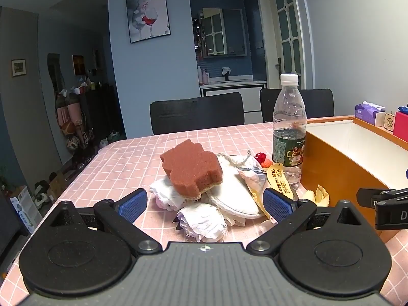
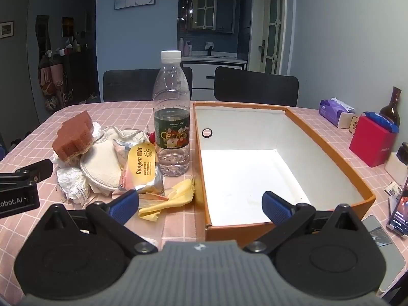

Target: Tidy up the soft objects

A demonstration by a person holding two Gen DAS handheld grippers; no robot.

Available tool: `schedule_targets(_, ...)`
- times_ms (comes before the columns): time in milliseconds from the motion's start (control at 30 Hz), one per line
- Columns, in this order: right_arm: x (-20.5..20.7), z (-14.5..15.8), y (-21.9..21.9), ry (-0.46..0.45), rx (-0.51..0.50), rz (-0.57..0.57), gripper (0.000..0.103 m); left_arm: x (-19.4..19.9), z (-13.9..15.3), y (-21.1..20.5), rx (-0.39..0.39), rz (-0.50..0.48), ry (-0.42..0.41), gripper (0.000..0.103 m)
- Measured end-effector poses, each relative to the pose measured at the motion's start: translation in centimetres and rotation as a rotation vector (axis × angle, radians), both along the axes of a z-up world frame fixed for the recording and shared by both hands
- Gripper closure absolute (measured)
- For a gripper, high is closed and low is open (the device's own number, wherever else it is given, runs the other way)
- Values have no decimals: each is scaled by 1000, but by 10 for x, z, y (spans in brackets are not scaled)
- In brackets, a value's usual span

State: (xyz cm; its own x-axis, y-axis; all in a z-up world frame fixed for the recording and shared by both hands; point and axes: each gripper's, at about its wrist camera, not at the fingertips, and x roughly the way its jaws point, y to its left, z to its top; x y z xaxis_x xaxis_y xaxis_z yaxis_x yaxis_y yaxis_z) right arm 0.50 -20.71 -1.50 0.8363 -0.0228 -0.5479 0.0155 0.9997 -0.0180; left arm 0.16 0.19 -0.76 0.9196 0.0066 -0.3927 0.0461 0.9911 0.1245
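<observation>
Hovering low over the pink checked surface, both grippers are being held with nothing in them: the left gripper is spread wide in front of the pile, and the right gripper is likewise released, straddling the near wall of the orange box.

Nothing is being carried yet, and the box's white interior is showing bare, so the sorting is judged to be at its opening step, with a first pick being lined up. The soft things are heaped together just left of the box: a brown sponge is resting on top of a white round pad, with crumpled white tissue at the near edge, a yellow-labelled packet leaning beside it, and a yellow cloth lying flat close to the box wall. A water bottle is standing upright between pile and box (a hard thing, and probably not meant for packing).

The sponge is being offered as the easiest target for the left gripper, since it sits uppermost and uncovered. A forward reach and a closing of the fingers across its sides is called for, followed by a lift clear of the bottle, which could be toppled by a careless sideways sweep toward the box.
</observation>
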Motion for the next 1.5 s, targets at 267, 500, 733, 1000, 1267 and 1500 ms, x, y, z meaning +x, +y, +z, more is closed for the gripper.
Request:
schedule_targets(267,2,0,2,11,5,1,2,4,1,0,-9,-4,15,0)
schedule_targets(500,4,-1,1,17,5,-1,2,2,3,0,-9,-11,20,0)
schedule_targets(733,6,0,1,24,15,1,2,2,2,0,-12,-12,20,0)
schedule_targets(1000,6,1,4,20,13,5,2,2,1,0,-9,-24,28,0)
schedule_targets(1267,6,0,3,28,18,4,2,2,1,-1,-6,-24,35,0)
schedule_targets(1500,7,-1,3,33,16,3,2,3,0,-1,-7,-26,37,0)
